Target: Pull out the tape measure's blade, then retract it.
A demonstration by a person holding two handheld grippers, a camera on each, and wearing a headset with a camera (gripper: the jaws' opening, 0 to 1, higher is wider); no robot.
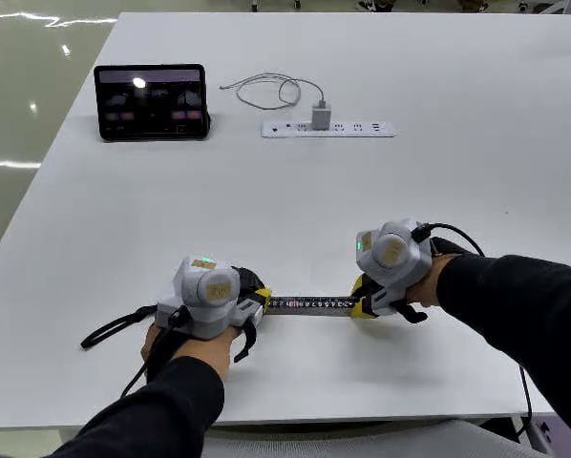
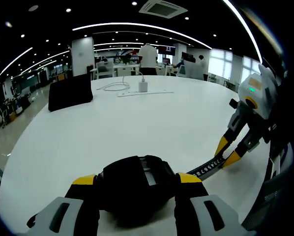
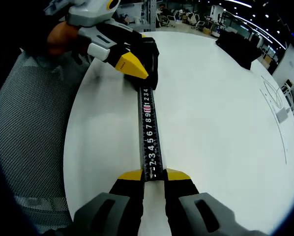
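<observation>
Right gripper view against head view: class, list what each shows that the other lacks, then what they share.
Right gripper view: the printed numbers on the blade, readable. Head view: the lit screen of the tablet and the person's right sleeve. Shared: the left tool gripping the black case, the right tool pinching the blade end, the white table.

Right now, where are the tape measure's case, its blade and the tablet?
tape measure's case [image 2: 137, 189], left gripper view, black top face
blade [image 3: 148, 132], right gripper view, numbered middle stretch
tablet [image 1: 152, 101], head view, screen centre
</observation>
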